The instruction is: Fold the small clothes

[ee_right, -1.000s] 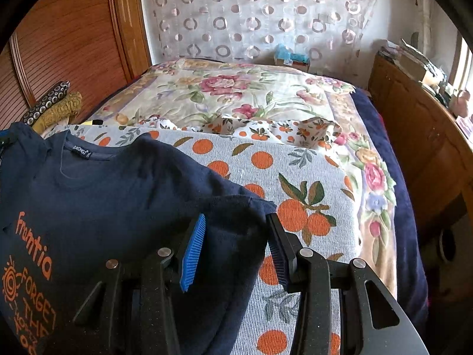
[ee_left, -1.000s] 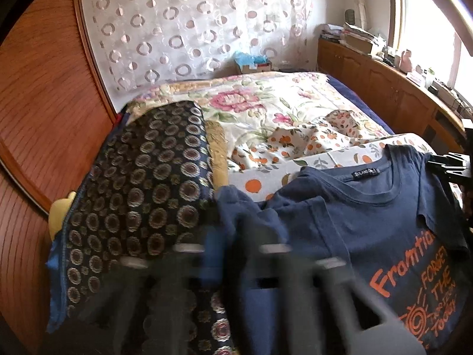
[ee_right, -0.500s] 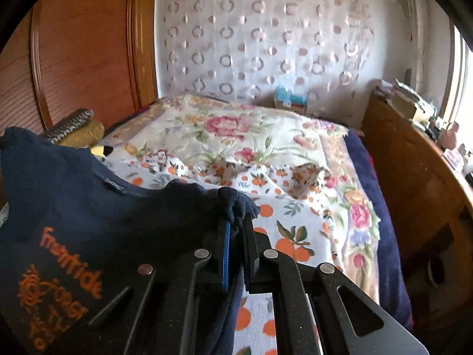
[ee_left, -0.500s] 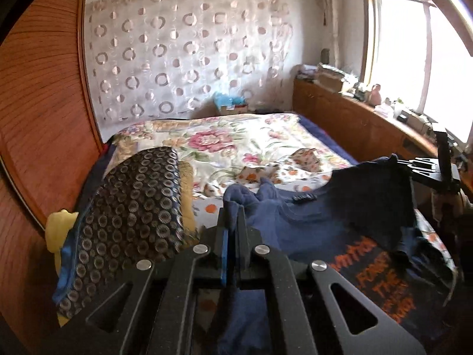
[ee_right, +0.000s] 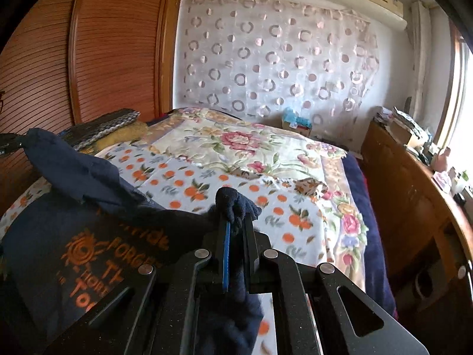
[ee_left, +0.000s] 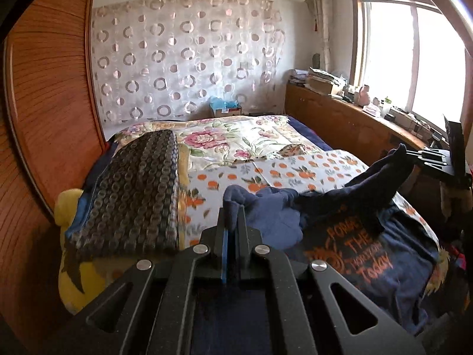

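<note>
My left tool (ee_left: 231, 222) was pressed together on a bunched shoulder of the navy T-shirt (ee_left: 348, 236), the cloth poking up above the tips in a small knot. My right tool (ee_right: 235, 227) was likewise clamped on the opposite shoulder, a dark wad of fabric standing out between its black fingers (ee_right: 249, 236) beside the blue pad. Between the two, the upper edge of the shirt was raised off the bed (ee_left: 242, 145), sagging in the middle, while its lower part with the orange lettering draped down toward me over the orange-print sheet (ee_right: 189, 183). From the left camera I could see my right tool (ee_left: 425, 158) held out at the far right, with the shirt's corner rising up to it. A dark patterned cushion (ee_left: 139, 192) lay on the bed's left side against the wooden headboard (ee_left: 44, 118), on top of something yellow (ee_left: 71, 269). The floral quilt (ee_right: 236, 145) covered the far half of the bed, and a circle-patterned curtain (ee_right: 272, 59) hung behind it.
</note>
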